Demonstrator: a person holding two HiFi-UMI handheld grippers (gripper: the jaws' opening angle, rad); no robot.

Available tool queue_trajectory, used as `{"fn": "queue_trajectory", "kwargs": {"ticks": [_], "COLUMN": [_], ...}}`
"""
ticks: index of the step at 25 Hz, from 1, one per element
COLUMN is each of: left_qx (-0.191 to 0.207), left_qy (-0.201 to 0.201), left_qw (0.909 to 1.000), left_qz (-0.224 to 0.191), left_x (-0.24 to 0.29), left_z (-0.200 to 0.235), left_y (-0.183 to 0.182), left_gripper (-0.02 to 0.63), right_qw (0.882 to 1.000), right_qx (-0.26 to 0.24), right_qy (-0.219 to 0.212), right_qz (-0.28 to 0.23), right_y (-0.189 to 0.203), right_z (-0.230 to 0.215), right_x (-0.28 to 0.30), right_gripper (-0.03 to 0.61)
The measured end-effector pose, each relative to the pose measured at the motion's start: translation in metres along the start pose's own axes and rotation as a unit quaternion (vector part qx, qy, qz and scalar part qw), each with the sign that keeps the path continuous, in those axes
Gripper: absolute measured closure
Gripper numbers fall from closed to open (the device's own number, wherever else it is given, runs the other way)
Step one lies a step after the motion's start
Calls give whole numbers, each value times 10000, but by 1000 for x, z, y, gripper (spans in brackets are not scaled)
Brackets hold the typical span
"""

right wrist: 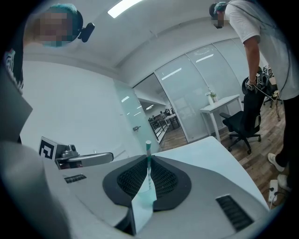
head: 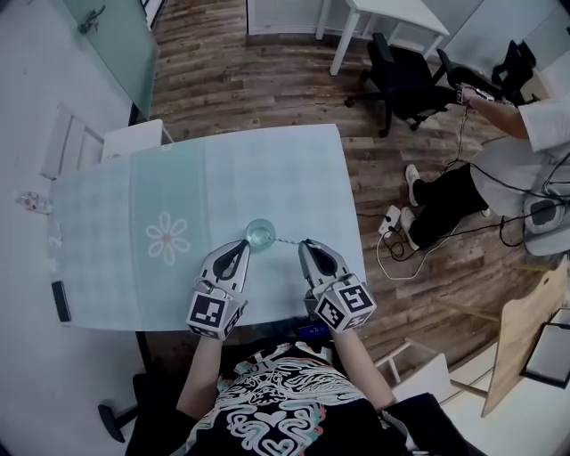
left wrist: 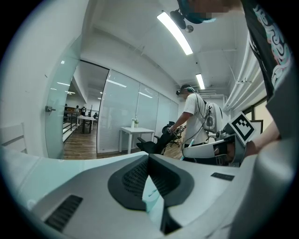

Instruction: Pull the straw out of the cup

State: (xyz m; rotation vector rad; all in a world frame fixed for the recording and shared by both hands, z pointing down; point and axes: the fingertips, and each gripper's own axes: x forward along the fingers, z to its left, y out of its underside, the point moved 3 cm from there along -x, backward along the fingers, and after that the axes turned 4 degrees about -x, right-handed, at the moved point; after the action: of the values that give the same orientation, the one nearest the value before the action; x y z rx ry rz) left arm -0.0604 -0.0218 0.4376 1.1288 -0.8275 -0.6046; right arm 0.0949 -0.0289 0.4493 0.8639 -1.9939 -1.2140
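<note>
A clear glass cup [head: 260, 234] stands on the pale green checked tablecloth [head: 134, 223], near the table's front edge. A thin teal-striped straw [head: 285, 240] runs from the cup's rim to my right gripper [head: 305, 244]. That gripper is shut on the straw [right wrist: 148, 161], whose tip pokes out past the jaws; the cup is hidden in the right gripper view. My left gripper [head: 243, 245] sits just left of the cup, its jaws closed together with nothing seen between them [left wrist: 148, 158]. Whether the straw's far end is inside the cup I cannot tell.
A flower print [head: 167, 238] lies left of the cup. A dark flat object [head: 61, 301] rests at the table's left edge. A person [head: 499, 169] sits beyond the table's right side among cables, with a black office chair [head: 405, 76] and white desk [head: 392, 22] behind.
</note>
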Motion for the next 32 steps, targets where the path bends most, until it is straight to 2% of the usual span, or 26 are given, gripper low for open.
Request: {"fn": "queue_trajectory", "kwargs": {"ticks": [19,32], "left_qx": [67,195], "left_qy": [-20,-42], "left_qw": [9998,9994], "left_qz": [-203,-288], "left_x": [7,8], "left_z": [-1,2], "left_y": [-21,-31], "left_gripper": [617,617], "right_qw": [9999,9989], "right_qx": [-22,15], "right_qy": [-6,-202], "right_qz": [-167,-414], "right_y": [-22,-37], "right_z": [-9,-8], "right_x": [-5,1], "right_gripper": [540,540]}}
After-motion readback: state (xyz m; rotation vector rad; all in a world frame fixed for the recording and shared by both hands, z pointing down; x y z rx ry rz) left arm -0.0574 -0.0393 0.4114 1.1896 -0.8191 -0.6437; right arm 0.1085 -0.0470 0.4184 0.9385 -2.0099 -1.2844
